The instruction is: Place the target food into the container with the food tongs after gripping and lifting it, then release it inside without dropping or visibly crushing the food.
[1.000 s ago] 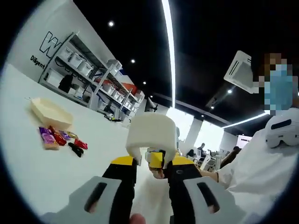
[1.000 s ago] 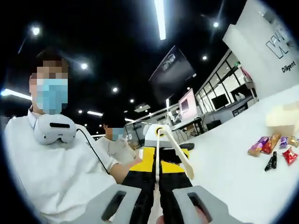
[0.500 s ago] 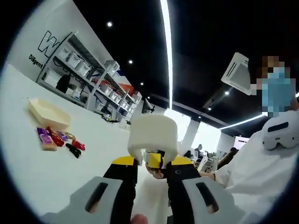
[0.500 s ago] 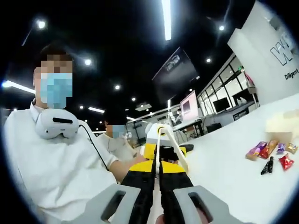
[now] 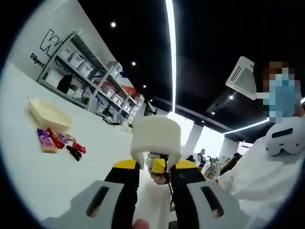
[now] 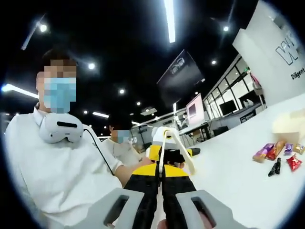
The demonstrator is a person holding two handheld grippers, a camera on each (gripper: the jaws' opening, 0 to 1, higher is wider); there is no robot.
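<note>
Wrapped snacks [image 5: 59,141] are spread on the tabletop [image 5: 38,171], likely light and crinkly, best pinched mid-pack. Tongs [image 6: 174,150] are squeezed by the right gripper [image 6: 160,172]; a white holder [image 5: 156,140] is held by the left gripper [image 5: 151,168].

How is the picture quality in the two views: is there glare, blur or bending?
Left gripper view: the ceiling light strip glares and curves with the fisheye; the shelving leans. Right gripper view: the snack packets are small but sharp; the tongs close up look soft.
</note>
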